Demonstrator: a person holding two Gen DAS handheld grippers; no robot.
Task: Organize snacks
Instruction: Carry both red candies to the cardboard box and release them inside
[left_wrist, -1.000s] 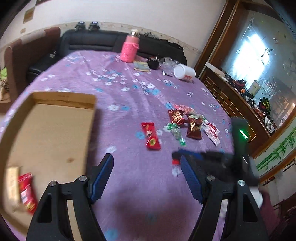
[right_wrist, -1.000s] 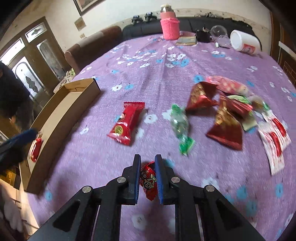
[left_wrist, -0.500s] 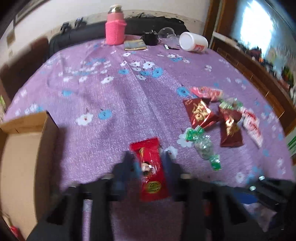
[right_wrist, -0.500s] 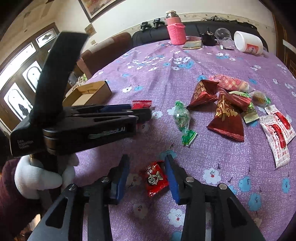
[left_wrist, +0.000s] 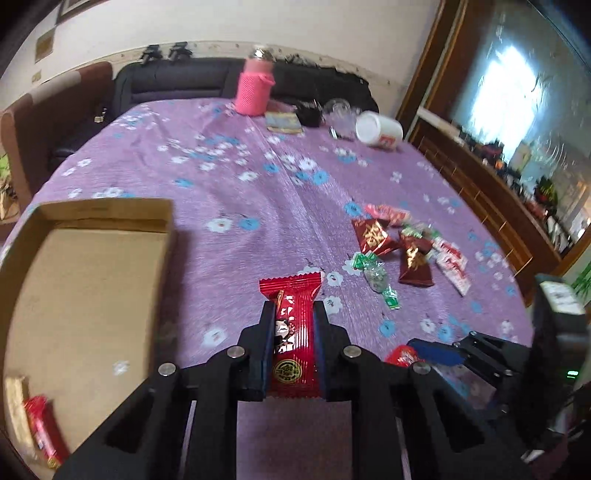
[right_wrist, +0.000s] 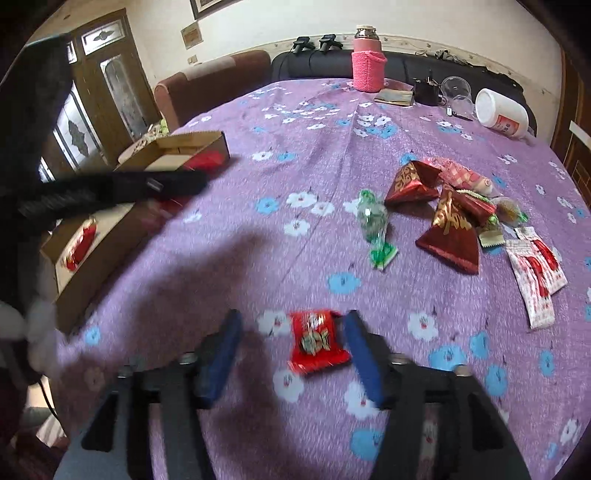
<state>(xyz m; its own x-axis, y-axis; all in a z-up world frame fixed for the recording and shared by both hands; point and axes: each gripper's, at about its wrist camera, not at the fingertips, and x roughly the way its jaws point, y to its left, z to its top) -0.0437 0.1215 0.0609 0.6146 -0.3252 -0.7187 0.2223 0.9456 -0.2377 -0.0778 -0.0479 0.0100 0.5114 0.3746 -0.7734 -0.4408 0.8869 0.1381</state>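
My left gripper (left_wrist: 293, 314) is shut on a long red snack bar (left_wrist: 293, 332) and holds it above the purple tablecloth. A shallow cardboard box (left_wrist: 85, 280) lies to its left, with a red snack (left_wrist: 44, 435) and a tan one in its near corner. My right gripper (right_wrist: 291, 336) is open over the cloth, with a small red snack packet (right_wrist: 316, 339) lying flat between its blue pads. A pile of snacks (right_wrist: 450, 218) lies at the right, with a green candy (right_wrist: 373, 218) beside it. The left gripper also shows blurred in the right wrist view (right_wrist: 110, 188).
A pink-sleeved bottle (left_wrist: 255, 86), a booklet, a dark object, a clear cup and a tipped white jar (left_wrist: 378, 129) stand at the table's far edge. A black sofa (left_wrist: 177, 83) lies behind. A wooden cabinet (left_wrist: 491, 206) runs along the right.
My left gripper has closed on the long red bar and lifted it. My right gripper has opened wide and let go of the small red packet, which now lies on the cloth.
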